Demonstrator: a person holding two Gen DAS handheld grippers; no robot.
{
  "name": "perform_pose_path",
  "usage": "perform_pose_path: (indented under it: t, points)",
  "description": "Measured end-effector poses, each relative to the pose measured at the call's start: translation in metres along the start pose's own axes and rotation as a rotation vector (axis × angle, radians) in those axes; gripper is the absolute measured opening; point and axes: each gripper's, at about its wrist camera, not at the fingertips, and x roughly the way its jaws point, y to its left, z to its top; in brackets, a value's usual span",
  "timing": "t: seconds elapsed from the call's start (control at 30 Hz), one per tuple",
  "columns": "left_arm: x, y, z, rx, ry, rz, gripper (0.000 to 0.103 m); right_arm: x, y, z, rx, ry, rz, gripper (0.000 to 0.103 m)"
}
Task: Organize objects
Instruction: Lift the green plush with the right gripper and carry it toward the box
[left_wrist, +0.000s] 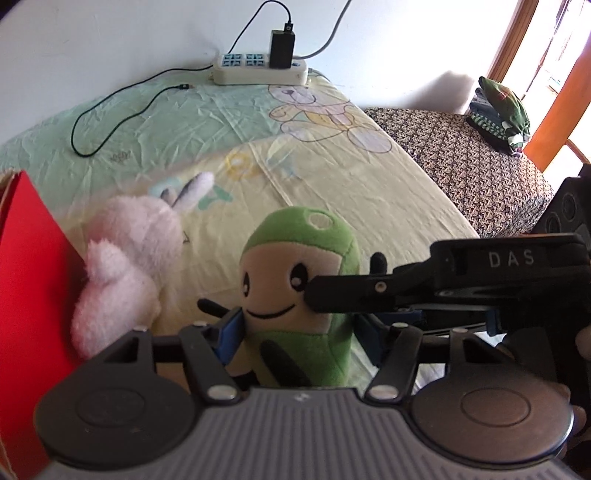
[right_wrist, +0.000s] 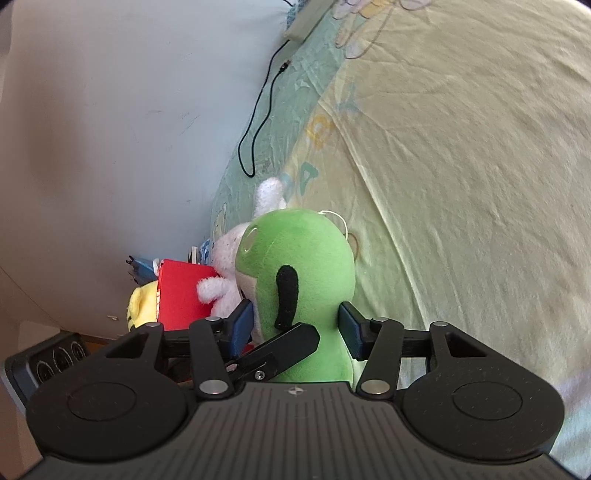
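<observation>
A green plush doll with a beige smiling face and thin black limbs (left_wrist: 295, 295) is standing upright on the pale yellow and green cartoon-print bedsheet (left_wrist: 332, 177), and both tools are working on it at once. The left gripper (left_wrist: 295, 332) is reaching in from the front with the doll's body between its blue pads, the left pad (left_wrist: 231, 332) lying against the doll's side; the far pad is partly hidden, so whether this is a firm clamp cannot be told. The right gripper (right_wrist: 299, 328) is straddling the same doll from behind, its jaws standing a little wider than the body with a sliver of gap on each side. This looks like a handover or joint steadying of the toy. A fluffy pale pink plush rabbit (left_wrist: 122, 266) is lying just beside a red cardboard box (left_wrist: 26, 295) to the left. Next, one gripper probably needs a sure hold while the other clears away, before carrying the doll towards the box.
</observation>
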Motion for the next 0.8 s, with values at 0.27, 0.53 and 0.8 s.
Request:
perform_pose_path:
  t: [0.27, 0.53, 0.8]
  points:
    - [-0.018, -0.01, -0.011, 0.003, -0.016, -0.006, 0.065, -0.016, 0.01, -0.015, -0.047, 0.0, 0.001, 0.052]
    - [-0.043, -0.024, -0.026, 0.004, -0.045, 0.015, 0.065, -0.032, 0.021, -0.034, -0.08, 0.003, 0.021, 0.052]
    - [-0.085, -0.029, -0.035, -0.024, -0.136, 0.054, 0.065, -0.038, 0.051, -0.042, -0.192, -0.004, 0.075, 0.052]
